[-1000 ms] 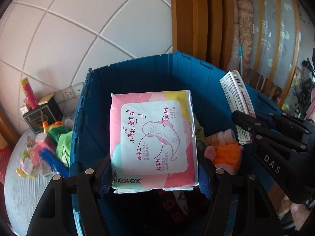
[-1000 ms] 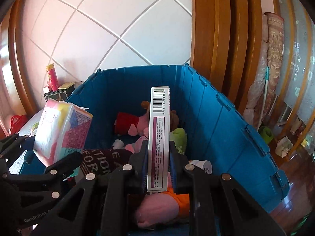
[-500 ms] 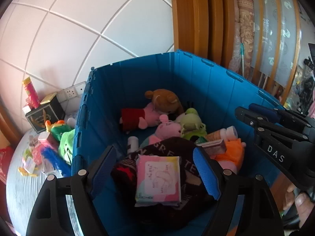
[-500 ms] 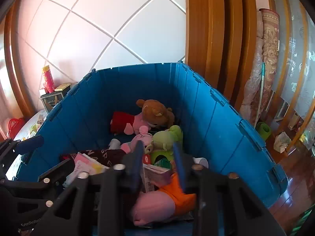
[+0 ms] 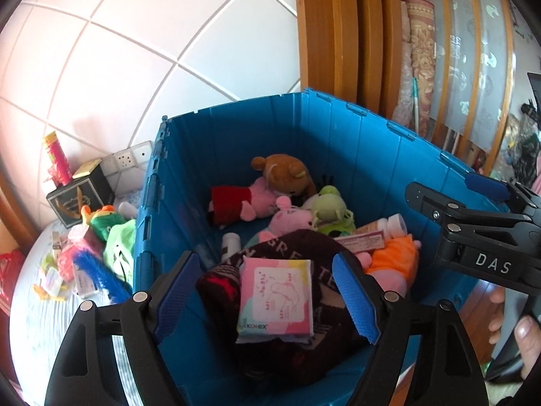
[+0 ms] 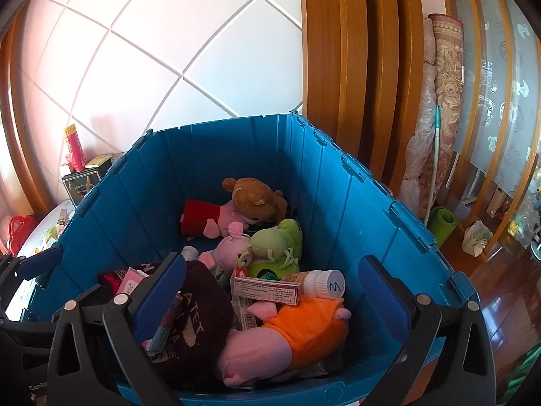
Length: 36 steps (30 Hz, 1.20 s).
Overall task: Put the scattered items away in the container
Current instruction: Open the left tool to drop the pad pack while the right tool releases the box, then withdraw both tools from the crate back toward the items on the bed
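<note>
The blue crate [image 5: 236, 128] [image 6: 372, 209] holds several plush toys and a dark cloth [image 5: 304, 247]. A pink pad pack [image 5: 275, 299] lies flat on that cloth, well below my left gripper [image 5: 267, 270], which is open with nothing between its blue pads. The slim white box [image 6: 267, 291] [image 5: 363, 242] lies next to a white-capped bottle [image 6: 321, 282] above an orange-dressed pig plush [image 6: 304, 328]. My right gripper [image 6: 272, 260] hovers over the crate's near edge; its jaws are opening wide and nothing is between them. It also shows as black fingers [image 5: 473, 209] in the left wrist view.
Loose items remain on the pale surface left of the crate: a green plush [image 5: 111, 226], a blue feathery thing [image 5: 98, 272], small packets, a black box [image 5: 79, 198] and a red tube [image 5: 55, 157]. A tiled wall and wooden frame stand behind. A hand [image 5: 527, 335] holds the right gripper.
The left gripper let go of the pink pack, which dropped onto the dark cloth. The right gripper released the white box into the crate and its jaws spread wide.
</note>
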Motion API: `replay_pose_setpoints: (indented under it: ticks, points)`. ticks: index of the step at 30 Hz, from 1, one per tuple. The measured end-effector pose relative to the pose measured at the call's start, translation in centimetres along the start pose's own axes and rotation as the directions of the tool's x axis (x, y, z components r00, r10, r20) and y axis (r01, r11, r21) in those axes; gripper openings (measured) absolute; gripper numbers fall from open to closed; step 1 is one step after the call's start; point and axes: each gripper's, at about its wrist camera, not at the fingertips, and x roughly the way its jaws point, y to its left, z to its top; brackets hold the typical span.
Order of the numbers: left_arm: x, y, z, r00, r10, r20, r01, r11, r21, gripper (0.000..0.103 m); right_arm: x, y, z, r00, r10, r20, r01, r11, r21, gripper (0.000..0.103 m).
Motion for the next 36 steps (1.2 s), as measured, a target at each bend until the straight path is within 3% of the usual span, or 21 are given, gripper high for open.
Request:
replay_pose_setpoints:
  ticks: [11,20,28,36]
  points:
    - [-2.2,2.8,-0.3,0.998,0.023,0.064,-0.019,0.998,-0.059,0.083,0.2,2.1,0.4,0.999,0.041,0.004,-0.041,0.999,-0.031,0.103]
    - [-3.7,7.8,-1.1,0.993,0.082,0.084,-0.069,0.986,-0.150,0.083,-0.7,6.8,1.2,0.993,0.112,0.037,-0.108,0.990,-0.087,0.103]
    - [-5.2,14.9,-2.9,0.988,0.121,0.092,-0.099,0.971,-0.217,0.084,-2.4,13.0,1.6,0.978,0.197,0.072,-0.188,0.975,-0.116,0.103]
    - [-5.9,25.7,-6.8,0.988,0.156,0.023,-0.144,0.951,-0.274,0.084,-4.4,23.2,1.6,0.969,0.227,0.096,-0.210,0.965,-0.156,0.103]
